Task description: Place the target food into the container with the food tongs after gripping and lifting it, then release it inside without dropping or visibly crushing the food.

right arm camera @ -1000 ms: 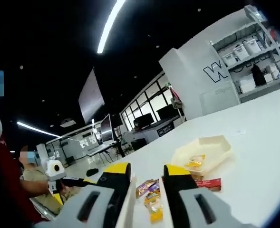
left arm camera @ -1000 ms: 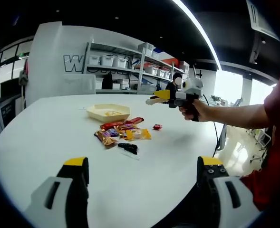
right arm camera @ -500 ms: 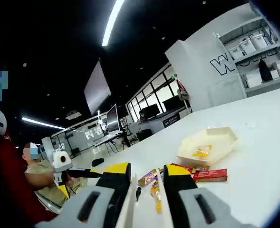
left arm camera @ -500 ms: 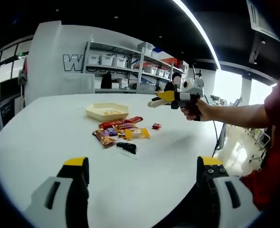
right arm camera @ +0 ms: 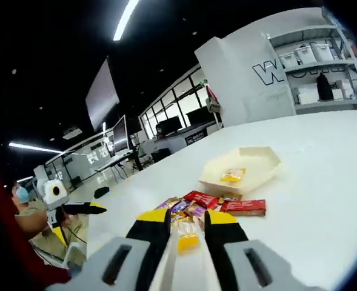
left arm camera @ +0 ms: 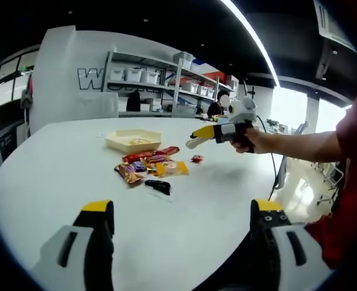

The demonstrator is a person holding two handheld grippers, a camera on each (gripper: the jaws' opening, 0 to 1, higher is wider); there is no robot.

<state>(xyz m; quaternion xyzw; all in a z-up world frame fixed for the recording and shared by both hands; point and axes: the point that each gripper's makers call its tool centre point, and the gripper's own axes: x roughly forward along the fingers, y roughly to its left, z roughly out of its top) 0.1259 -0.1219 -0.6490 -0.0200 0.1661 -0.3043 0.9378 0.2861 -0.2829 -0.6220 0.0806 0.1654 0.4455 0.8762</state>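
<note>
Left gripper view: left gripper (left arm camera: 182, 225) low over the near edge of the white table (left arm camera: 57, 176), jaws spread wide, nothing between them. Pile of wrapped snacks (left arm camera: 149, 167) mid-table, a black object (left arm camera: 159, 186) just in front of it, a small red candy (left arm camera: 196, 159) off to the pile's right. Beige tray (left arm camera: 133, 140) beyond the pile, a yellowish item inside. Right gripper (left arm camera: 197, 136) held in a hand (left arm camera: 249, 139) above the table, pointing toward the snacks. Right gripper view: right gripper (right arm camera: 186, 222) aimed down at the pile, jaws nearly together, only a narrow gap, gripping nothing. Yellow packet (right arm camera: 187, 242) seen through that gap; red bar (right arm camera: 243, 207) lying to its right, the tray behind it.
</note>
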